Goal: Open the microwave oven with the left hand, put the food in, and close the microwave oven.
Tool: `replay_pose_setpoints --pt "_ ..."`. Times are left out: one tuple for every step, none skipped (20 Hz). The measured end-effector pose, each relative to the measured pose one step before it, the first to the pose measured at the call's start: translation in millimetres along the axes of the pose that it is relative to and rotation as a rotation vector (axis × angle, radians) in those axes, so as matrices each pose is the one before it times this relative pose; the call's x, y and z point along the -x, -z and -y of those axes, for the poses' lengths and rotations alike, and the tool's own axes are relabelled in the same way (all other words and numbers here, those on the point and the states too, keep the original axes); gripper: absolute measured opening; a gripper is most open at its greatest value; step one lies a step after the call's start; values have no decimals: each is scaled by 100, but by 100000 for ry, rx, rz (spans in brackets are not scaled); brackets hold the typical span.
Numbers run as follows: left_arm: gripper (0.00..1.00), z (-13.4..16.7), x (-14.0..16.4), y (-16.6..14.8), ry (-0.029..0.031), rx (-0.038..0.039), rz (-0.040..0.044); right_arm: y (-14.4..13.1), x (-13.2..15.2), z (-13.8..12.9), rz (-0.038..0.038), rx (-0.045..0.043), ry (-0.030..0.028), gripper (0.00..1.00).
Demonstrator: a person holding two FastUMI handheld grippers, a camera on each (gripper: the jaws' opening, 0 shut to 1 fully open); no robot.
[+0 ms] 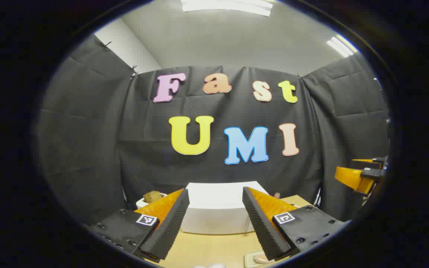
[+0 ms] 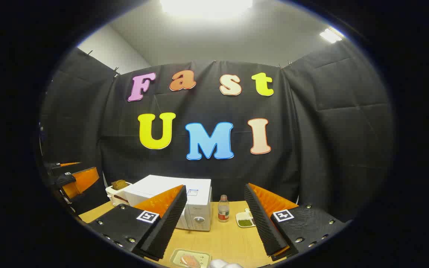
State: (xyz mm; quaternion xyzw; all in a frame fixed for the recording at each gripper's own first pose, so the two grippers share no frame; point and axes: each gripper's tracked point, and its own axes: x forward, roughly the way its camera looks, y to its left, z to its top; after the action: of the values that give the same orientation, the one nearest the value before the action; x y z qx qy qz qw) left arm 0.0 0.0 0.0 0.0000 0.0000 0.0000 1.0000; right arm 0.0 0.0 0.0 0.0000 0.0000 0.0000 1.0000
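Pale wooden worktop (image 2: 222,238). Closed white box-shaped microwave oven (image 1: 218,210) dead ahead of the left hand-held gripper (image 1: 214,223), jaws wide, empty; right hand-held gripper (image 2: 214,223) likewise, microwave left of its axis.

White microwave oven (image 2: 177,201), tan table (image 2: 229,242)

No legible text (labels blurred)
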Motion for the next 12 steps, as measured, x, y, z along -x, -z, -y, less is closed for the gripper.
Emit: replay_pose_setpoints --pt "98 216 -151 72 -445 -467 -10 -79 -12 -135 131 245 16 95" --pt "99 -1 -35 2 -421 -323 -178 107 111 -243 68 474 -279 95" --pt "96 -82 -196 140 -211 -132 84 -65 -34 -169 105 624 -113 95" --pt "96 -108 -80 -123 -206 -314 330 -32 -22 -106 -198 441 -200 95" --pt "96 -353 -51 41 -133 -536 346 -84 38 -198 105 -101 -479 95" --pt "99 -207 50 27 -69 -355 -1 -31 61 -79 168 67 100 95" --pt "99 -86 -96 140 218 29 -107 -60 57 -24 296 428 -31 95" --pt "99 -75 11 12 1 75 -151 31 -67 -53 153 620 365 95" --pt "99 -48 -34 138 -13 -82 116 -68 32 12 252 398 125 95" --pt "99 -124 -108 43 -284 -183 -114 66 -46 -86 68 -29 22 95" --pt "99 -41 22 76 -206 -174 -89 -43 -61 -103 -128 -302 -114 95" --pt "99 -155 35 59 -172 90 -261 -31 74 -75 84 -124 139 95"
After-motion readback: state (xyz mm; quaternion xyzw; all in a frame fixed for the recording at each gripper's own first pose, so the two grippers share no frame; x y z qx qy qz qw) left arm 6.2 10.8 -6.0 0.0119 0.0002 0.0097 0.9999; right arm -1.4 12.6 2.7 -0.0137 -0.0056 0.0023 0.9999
